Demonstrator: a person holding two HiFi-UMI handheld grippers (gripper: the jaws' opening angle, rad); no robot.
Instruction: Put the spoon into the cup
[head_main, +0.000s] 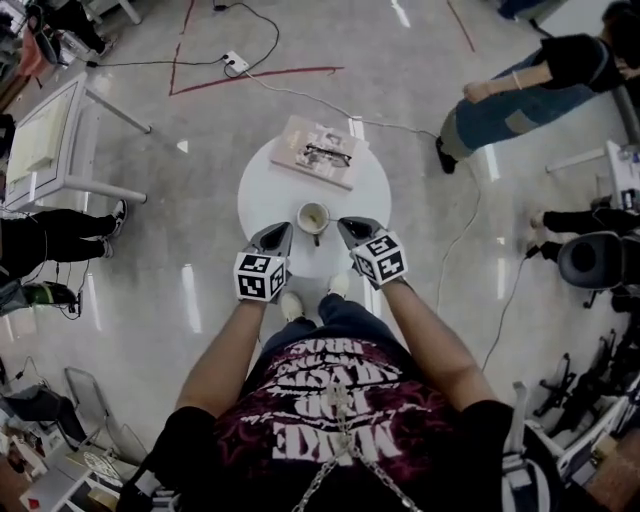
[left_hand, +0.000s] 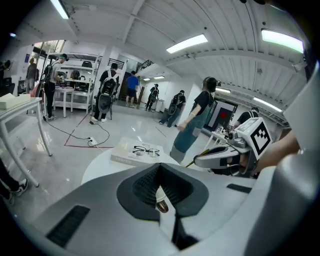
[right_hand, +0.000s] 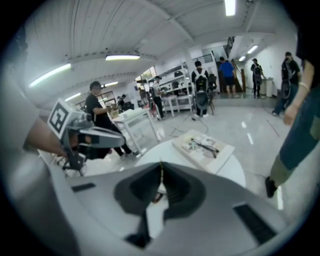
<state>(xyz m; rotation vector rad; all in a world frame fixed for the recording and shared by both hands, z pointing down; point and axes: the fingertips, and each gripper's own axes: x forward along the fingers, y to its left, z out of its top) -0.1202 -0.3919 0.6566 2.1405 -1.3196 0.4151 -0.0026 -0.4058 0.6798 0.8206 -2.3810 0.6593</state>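
Shirt (head_main: 335, 400) print is reading upside down to the head camera. Biggest word looks like MAKE, rest not legible.

Below it, left gripper (head_main: 279, 230) and right gripper (head_main: 346, 225) are hovering over the near part of the table (head_main: 372, 190), one on each side of the cup (head_main: 313, 216). Both are holding their jaws closed tip to tip and gripping nothing. Each is carrying one cube of black-and-white square markers, no letters on them.

One spoon (head_main: 316, 238) is showing as a dark stub touching the cup's near rim. Can't tell whether its bowl is lying inside the cup.

One book (head_main: 300, 148) is lying at the far side of the table with one pair of glasses (head_main: 326, 153) on top. Cover print is too small to read.

Gripper views are adding the closed jaw tips up close, a bit of white cup and a brown end peeking through the opening behind the tips, and the other gripper off to the side. Only the head view is showing the cup sitting between both tools.

Count: two grippers, one cup, one table.
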